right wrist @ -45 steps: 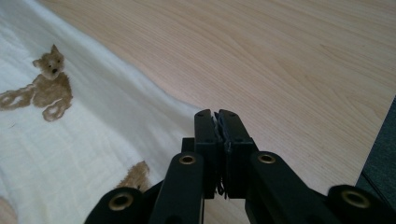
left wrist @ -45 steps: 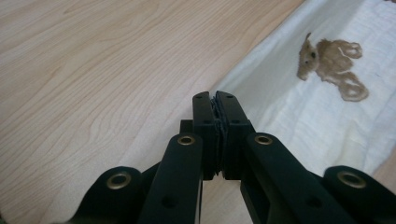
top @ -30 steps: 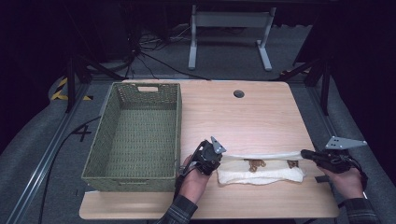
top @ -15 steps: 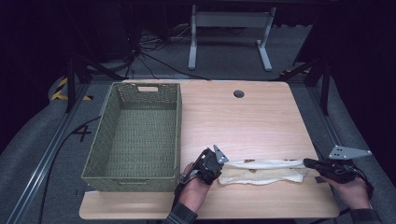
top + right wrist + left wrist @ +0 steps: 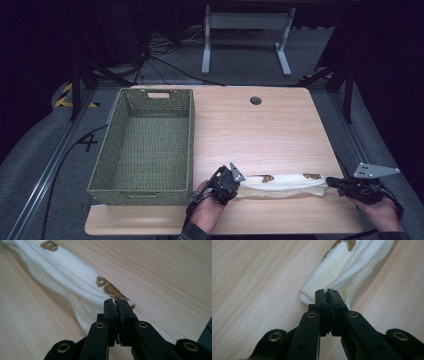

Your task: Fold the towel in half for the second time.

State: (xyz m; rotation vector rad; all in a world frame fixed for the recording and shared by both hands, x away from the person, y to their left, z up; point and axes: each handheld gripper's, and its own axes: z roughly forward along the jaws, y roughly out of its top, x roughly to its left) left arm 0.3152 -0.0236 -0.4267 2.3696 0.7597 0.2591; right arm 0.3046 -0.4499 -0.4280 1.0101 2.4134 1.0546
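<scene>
Cream cloth [image 5: 282, 184] lies stretched along the desk's [image 5: 260, 135] near edge, right of the green wicker basket [image 5: 147, 142], my left tongs [image 5: 239, 186] clenched on one end and my right tongs [image 5: 330, 182] clenched on the other.

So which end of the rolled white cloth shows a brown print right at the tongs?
The end in the right tongs; the white cloth at the left tongs is plain.

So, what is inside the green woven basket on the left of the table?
Nothing that can be seen: the green woven basket shows its bare woven floor. The near wall hides a thin strip of that floor. The white folded cloth lies outside, on the wooden table.
</scene>
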